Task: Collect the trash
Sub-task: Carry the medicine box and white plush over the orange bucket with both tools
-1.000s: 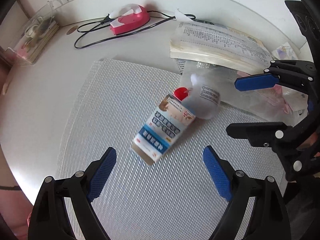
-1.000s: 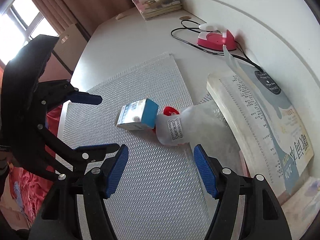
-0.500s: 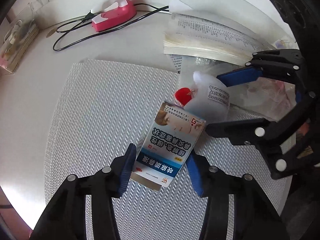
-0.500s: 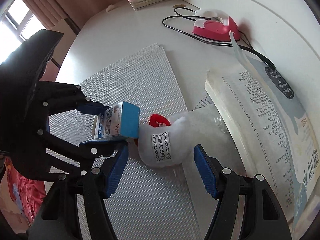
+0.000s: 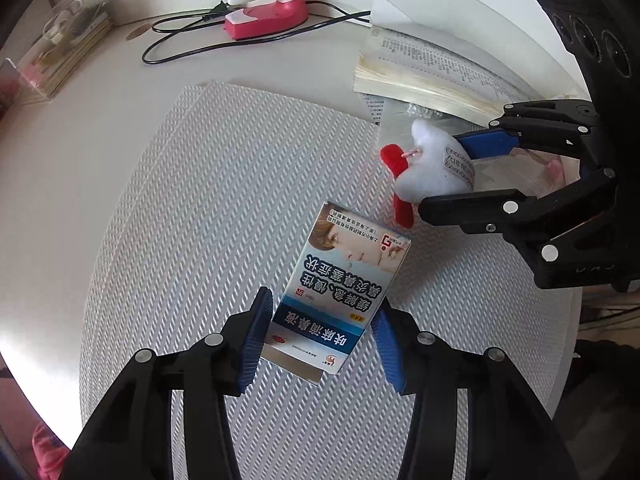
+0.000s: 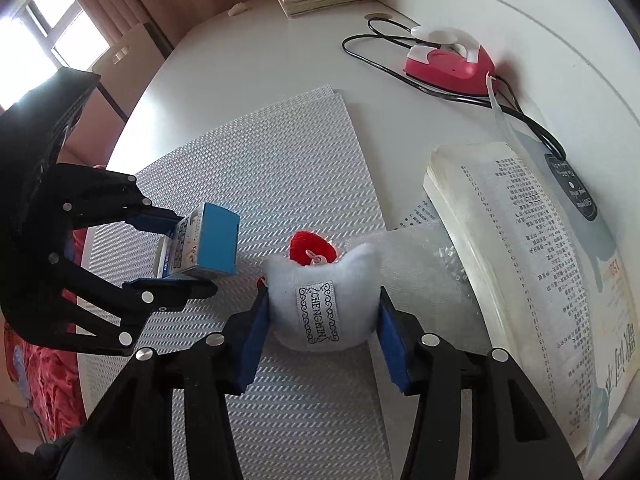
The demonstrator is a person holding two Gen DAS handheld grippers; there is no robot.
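While clamped: one box (image 5: pixel 340 296), one plush (image 6: pixel 322 304).

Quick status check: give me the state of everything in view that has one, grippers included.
Left gripper: shut on medicine box.
Medicine box: gripped, closed.
Right gripper: shut on white plush.
White plush: gripped.
Book: lying open.
Pink iron: flat on the table, cord attached.

White table (image 5: pixel 80 152), textured mat (image 5: pixel 224 208), open book (image 6: pixel 520 232), pink device (image 5: pixel 266 20)
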